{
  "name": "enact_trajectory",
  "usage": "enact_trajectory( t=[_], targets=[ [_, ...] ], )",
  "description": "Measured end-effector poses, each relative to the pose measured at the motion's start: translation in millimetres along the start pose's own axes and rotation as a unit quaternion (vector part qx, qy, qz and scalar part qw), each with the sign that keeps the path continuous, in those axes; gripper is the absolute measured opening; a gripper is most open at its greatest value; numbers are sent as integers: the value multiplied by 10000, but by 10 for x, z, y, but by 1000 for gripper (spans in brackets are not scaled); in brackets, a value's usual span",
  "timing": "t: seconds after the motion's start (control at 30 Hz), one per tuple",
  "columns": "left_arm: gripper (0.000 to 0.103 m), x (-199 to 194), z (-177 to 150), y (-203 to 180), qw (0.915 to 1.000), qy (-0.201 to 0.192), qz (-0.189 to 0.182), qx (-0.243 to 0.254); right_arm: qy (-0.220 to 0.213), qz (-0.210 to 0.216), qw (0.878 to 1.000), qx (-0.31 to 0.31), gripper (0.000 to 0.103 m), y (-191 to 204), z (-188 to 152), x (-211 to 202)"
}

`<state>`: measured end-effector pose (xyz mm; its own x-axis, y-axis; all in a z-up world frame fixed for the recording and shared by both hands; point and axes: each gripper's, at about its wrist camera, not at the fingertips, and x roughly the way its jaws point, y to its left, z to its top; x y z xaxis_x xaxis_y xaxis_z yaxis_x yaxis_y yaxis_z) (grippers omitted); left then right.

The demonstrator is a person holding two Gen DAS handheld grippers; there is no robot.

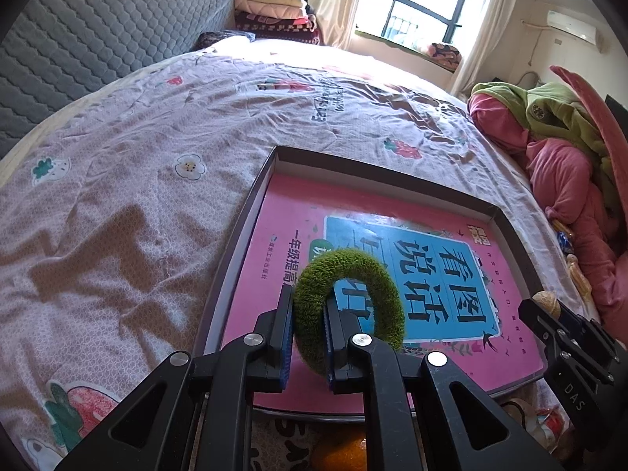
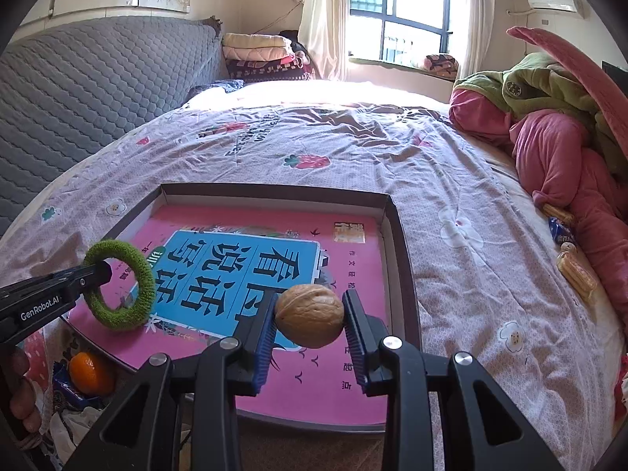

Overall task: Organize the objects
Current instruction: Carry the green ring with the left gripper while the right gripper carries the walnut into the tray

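A shallow dark box (image 1: pixel 251 204) (image 2: pixel 400 235) lies on the bed with a pink and blue book (image 1: pixel 392 267) (image 2: pixel 243 259) flat inside it. My left gripper (image 1: pixel 308 306) (image 2: pixel 106 271) is shut on a fuzzy green ring (image 1: pixel 349 306) (image 2: pixel 121 282), pinching one side of it and holding it above the book's near left part. My right gripper (image 2: pixel 310 318) (image 1: pixel 545 310) is shut on a brown walnut (image 2: pixel 310 316) (image 1: pixel 547 300), hanging over the book's near right part.
An orange (image 2: pixel 90 373) (image 1: pixel 341 451) and wrappers lie on the sheet below the box's near edge. Pink and green bedding (image 2: pixel 557 133) is heaped at the right, with snack packets (image 2: pixel 573 267) beside it. A grey quilted headboard (image 1: pixel 98 31) stands to the left.
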<state>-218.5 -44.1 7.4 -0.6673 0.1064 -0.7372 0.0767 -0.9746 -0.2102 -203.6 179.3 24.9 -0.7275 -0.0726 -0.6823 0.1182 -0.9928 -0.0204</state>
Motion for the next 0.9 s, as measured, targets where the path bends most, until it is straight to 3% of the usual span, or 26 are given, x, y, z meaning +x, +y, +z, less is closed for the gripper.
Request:
enact_trajectory(
  t=[0.33, 0.9],
  targets=[
    [13, 133, 6, 84, 9993, 310, 123, -197, 426, -19, 9989, -187, 34, -41, -48, 104],
    [13, 168, -43, -62, 9992, 351, 131, 130, 771, -27, 9970, -5, 34, -123, -81, 209]
  ],
)
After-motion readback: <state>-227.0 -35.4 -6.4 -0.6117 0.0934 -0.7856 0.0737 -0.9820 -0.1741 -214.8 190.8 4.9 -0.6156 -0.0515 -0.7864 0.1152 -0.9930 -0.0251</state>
